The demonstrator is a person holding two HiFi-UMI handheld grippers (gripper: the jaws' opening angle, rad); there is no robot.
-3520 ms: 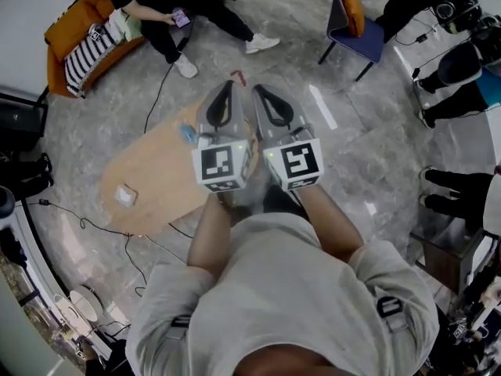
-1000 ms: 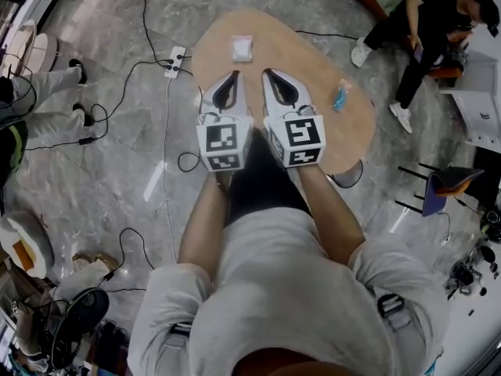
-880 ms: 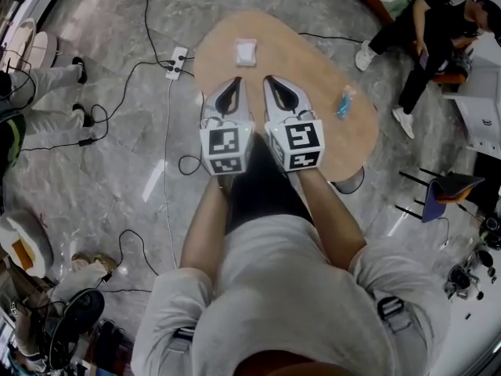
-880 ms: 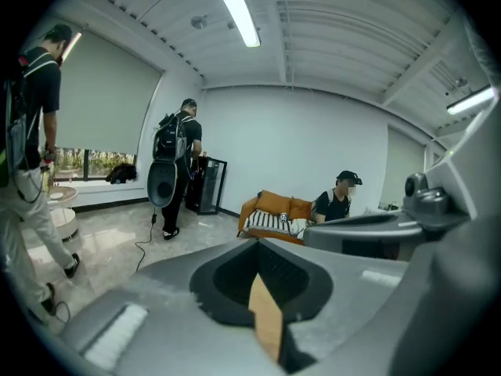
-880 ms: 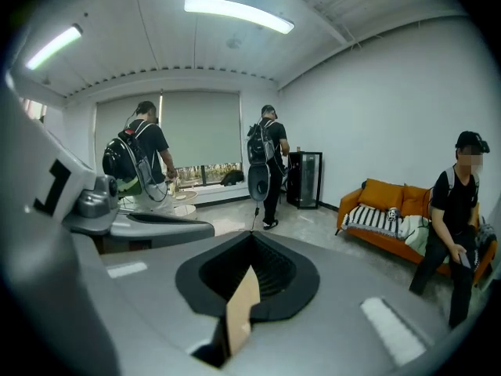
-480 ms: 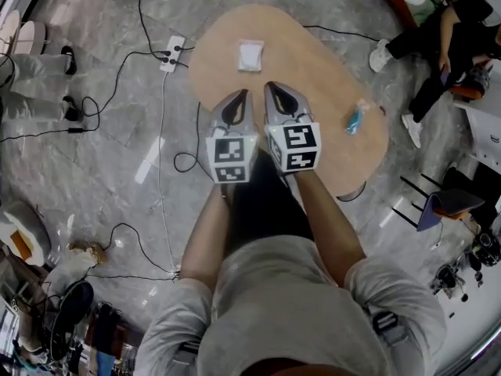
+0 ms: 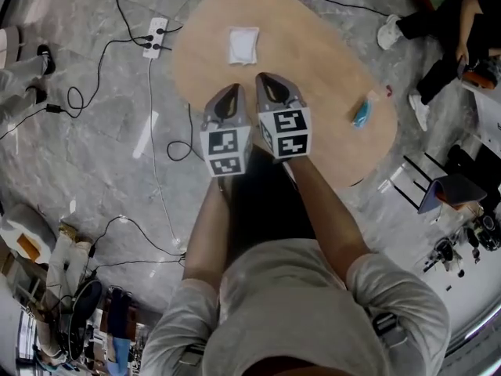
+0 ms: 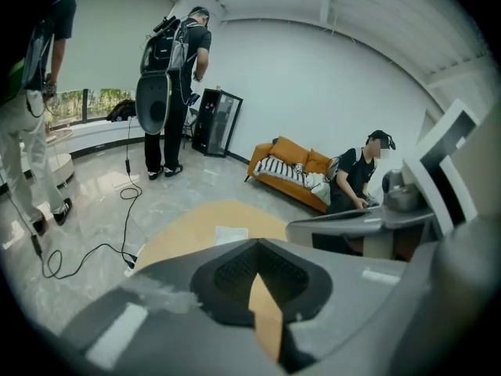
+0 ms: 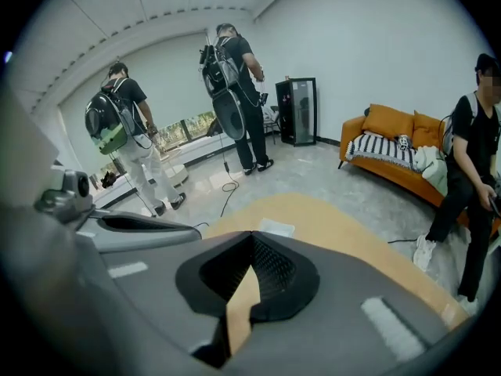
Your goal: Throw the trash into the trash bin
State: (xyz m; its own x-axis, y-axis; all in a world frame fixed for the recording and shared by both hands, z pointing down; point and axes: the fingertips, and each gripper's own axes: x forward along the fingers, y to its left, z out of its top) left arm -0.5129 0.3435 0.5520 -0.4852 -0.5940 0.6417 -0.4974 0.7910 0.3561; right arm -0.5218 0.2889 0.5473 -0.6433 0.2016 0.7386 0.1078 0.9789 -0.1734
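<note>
At nine o'clock from me a power strip (image 7: pixel 154 36) and its cables lie on the floor; they are something to step round and no part of the job. My left claw (image 7: pixel 232 91) hangs over the near part of the oval table (image 7: pixel 313 69), its jaws pressed together with nothing between them. Straight ahead of it at twelve o'clock, well apart, the white packet (image 7: pixel 243 45) lies flat on the wood, and I judge it the nearest piece of trash. My right claw (image 7: pixel 264 80), just beside the left, is likewise closed and empty. At about three o'clock from it, near the table's right rim, lies the blue wrapper (image 7: pixel 362 114). To do this step well I should spread one claw's jaws before coming down. I should then approach the packet low and from its edge, since a flat, soft sachet gives little to pinch from above, and close on a corner. As for containers, I can make out no trash bin in any view, so I must find it before carrying anything off.
</note>
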